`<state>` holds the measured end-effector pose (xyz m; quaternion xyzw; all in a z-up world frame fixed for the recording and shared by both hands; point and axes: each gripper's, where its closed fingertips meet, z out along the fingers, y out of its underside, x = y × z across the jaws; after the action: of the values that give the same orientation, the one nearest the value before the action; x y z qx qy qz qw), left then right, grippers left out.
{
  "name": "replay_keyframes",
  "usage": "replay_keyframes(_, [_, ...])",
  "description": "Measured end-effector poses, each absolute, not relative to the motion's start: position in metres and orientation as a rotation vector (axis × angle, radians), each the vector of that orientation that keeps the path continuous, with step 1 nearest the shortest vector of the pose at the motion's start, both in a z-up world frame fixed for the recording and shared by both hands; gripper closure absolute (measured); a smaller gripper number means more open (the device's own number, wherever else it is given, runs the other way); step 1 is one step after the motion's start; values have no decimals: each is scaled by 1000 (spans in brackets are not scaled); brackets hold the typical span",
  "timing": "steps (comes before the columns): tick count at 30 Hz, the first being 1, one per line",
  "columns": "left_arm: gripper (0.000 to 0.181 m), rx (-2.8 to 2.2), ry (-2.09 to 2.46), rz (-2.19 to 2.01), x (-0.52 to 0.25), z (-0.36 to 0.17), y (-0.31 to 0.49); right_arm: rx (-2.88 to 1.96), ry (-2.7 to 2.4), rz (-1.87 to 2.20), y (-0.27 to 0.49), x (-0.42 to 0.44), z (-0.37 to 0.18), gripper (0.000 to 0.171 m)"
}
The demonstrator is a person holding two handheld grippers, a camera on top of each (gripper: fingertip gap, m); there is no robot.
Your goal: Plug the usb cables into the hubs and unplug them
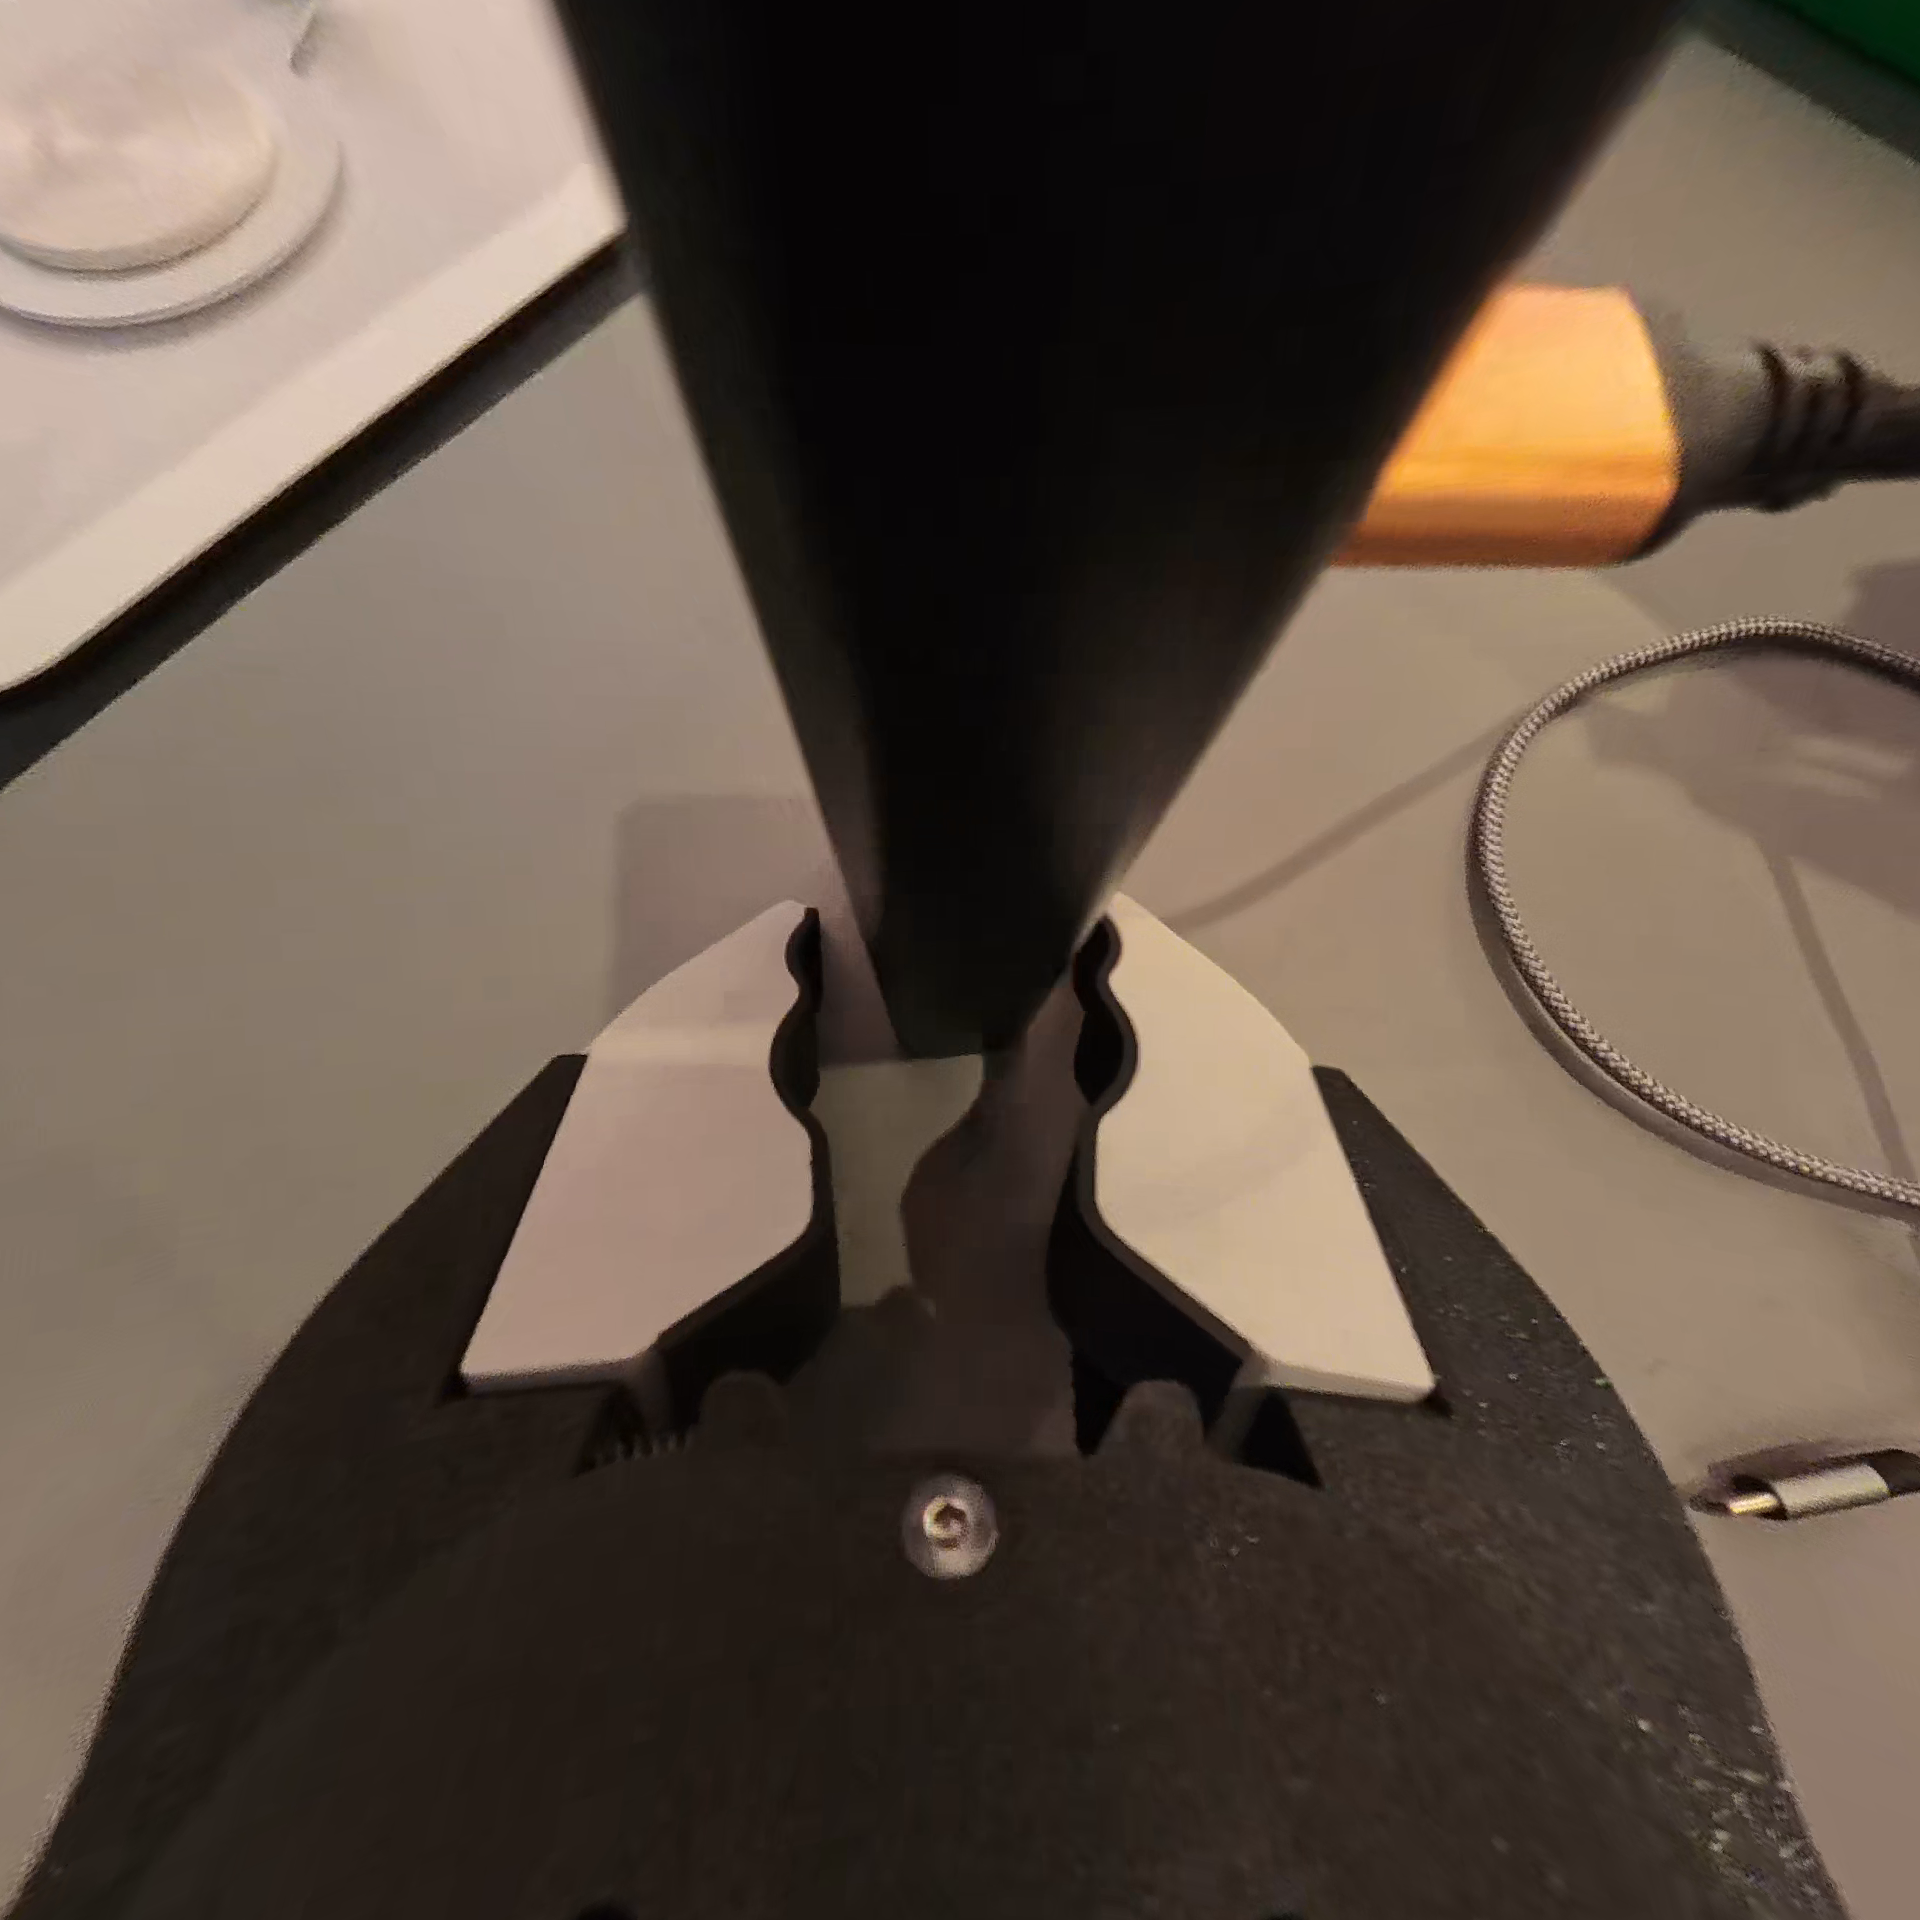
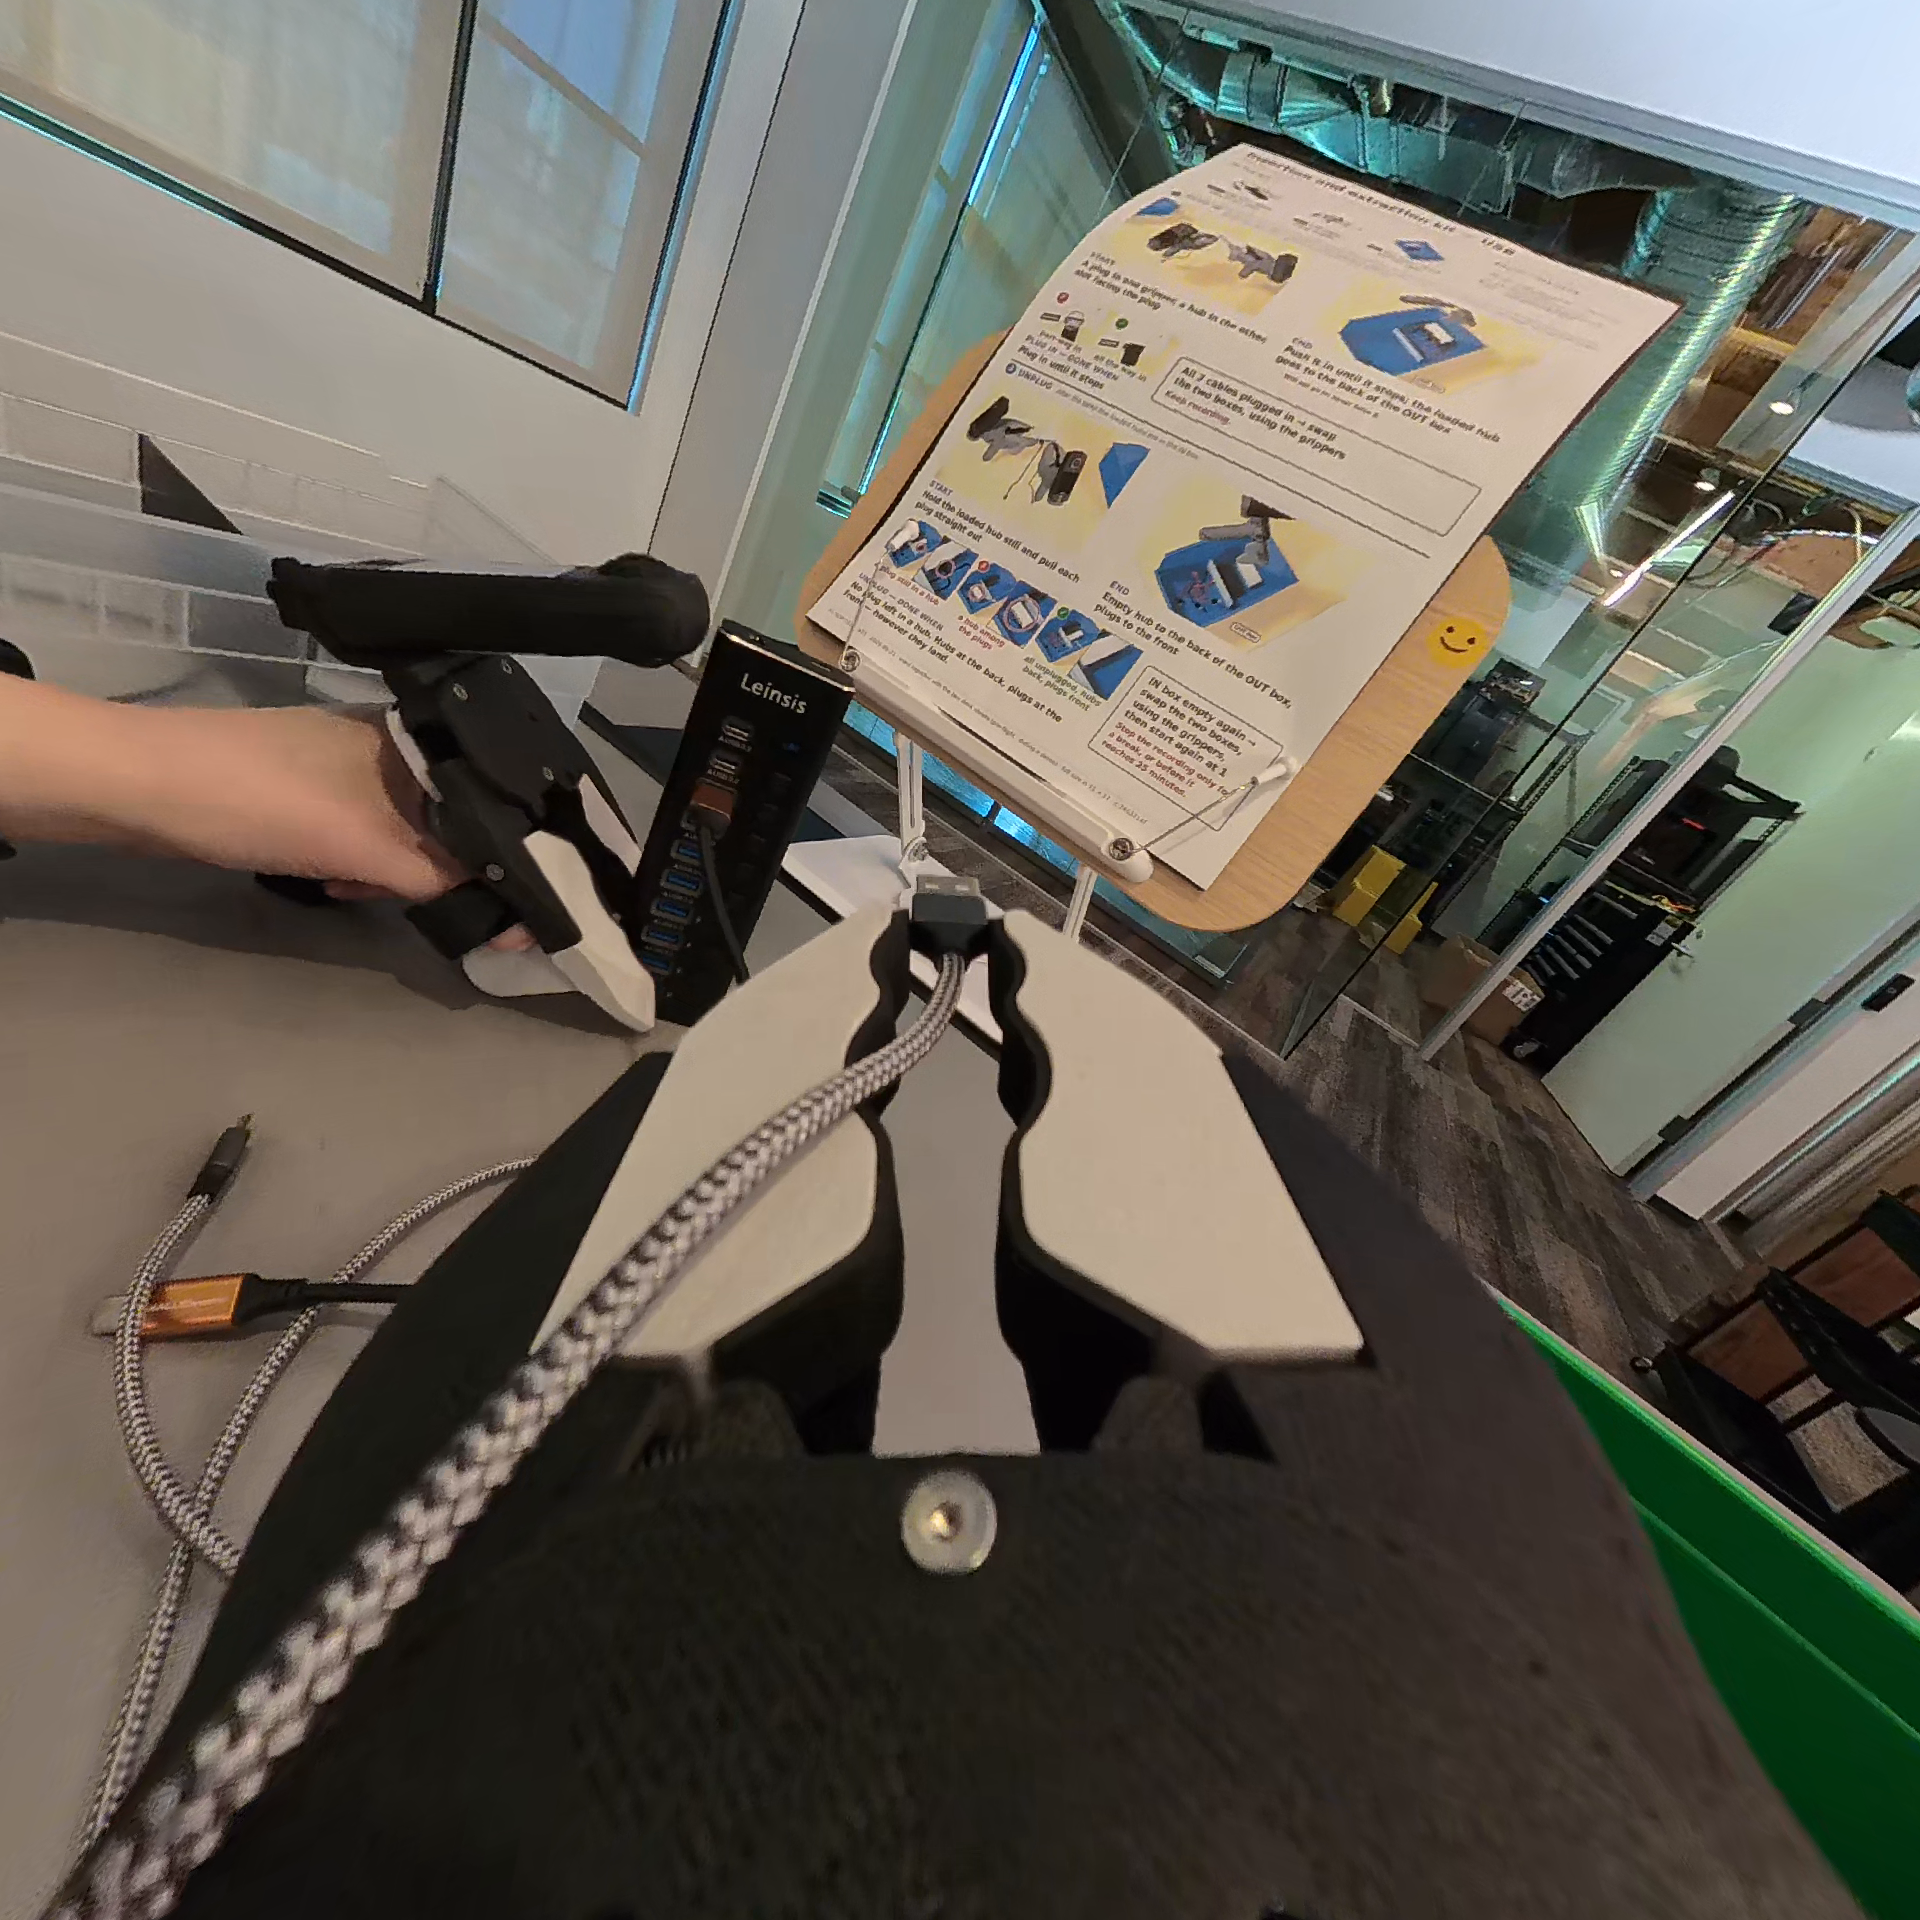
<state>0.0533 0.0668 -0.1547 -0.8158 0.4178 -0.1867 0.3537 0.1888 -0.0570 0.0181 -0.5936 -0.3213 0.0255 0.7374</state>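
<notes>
The right gripper (image 2: 948,940) is pinching the dark plug (image 2: 948,902) of a braided cable (image 2: 665,1226), its metal tip sticking out at twelve o'clock. The left gripper (image 2: 613,966) is clamping the base of a tall black hub (image 2: 743,810), standing it upright on the grey table (image 2: 312,1039) at ten o'clock from the plug. To seat it well, I'd be lining the tip square with a free blue port, keeping the hub braced, then pushing straight in. The hub is already carrying one copper-coloured plug (image 2: 710,802) near its top; blue ports are running down its face. Another orange plug (image 2: 197,1304) is lying loose at eight o'clock.
</notes>
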Motion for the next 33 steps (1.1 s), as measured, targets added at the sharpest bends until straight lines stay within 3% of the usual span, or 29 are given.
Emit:
replay_keyframes(6, [135, -2119, 1058, -456, 54, -155, 73, -1323, -715, 46, -53, 189, 13, 157])
replay_keyframes(8, [153, -2099, 1087, -456, 56, -155, 74, -1329, -724, 40, -52, 188, 10, 156])
replay_keyframes(14, [153, -2095, 1083, -522, 53, -148, 78, -1334, -751, 30, -54, 182, 7, 156])
replay_keyframes(25, [153, -1968, 1028, -953, 70, -52, 46, -1363, -693, 105, -54, 175, 5, 157])
replay_keyframes(33, [153, -2006, 1046, -800, 75, -30, 34, -1276, -671, 283, -91, 95, 58, 157])
